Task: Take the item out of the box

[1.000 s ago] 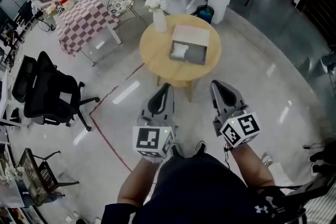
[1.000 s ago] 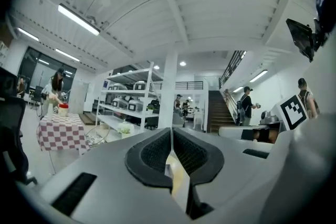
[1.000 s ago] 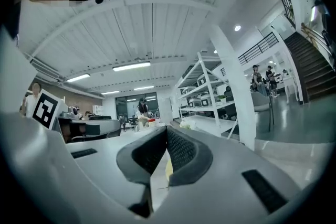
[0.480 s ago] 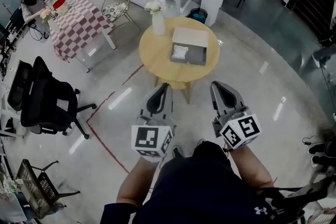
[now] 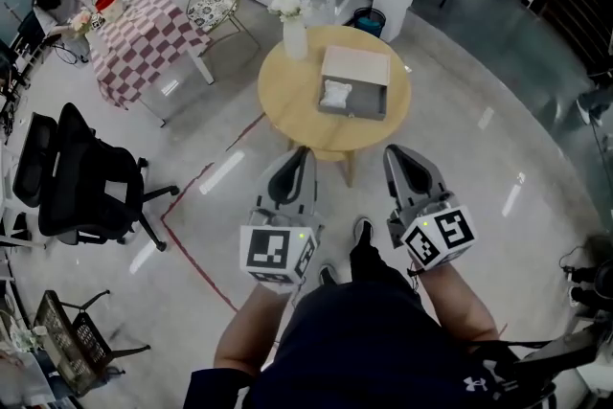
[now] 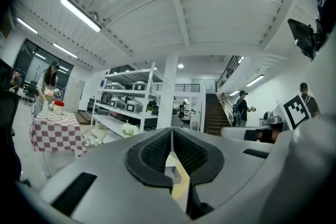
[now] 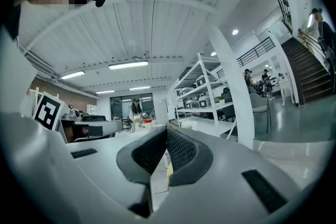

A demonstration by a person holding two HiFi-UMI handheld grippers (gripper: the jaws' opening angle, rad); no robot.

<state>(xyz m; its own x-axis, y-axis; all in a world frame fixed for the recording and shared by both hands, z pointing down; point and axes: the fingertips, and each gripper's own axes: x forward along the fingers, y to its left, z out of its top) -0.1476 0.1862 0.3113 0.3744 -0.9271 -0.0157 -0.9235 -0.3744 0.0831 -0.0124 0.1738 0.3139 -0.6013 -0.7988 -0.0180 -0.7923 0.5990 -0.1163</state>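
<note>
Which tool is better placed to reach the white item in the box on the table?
Left, marginally. Both the left tool and right tool are shut, empty and short of the table; the white item lies in the left end of the box, nearer the left tool's line.

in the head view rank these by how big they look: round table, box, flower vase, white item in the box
1. round table
2. box
3. flower vase
4. white item
The last two look close in size, so their order is unsure.
</note>
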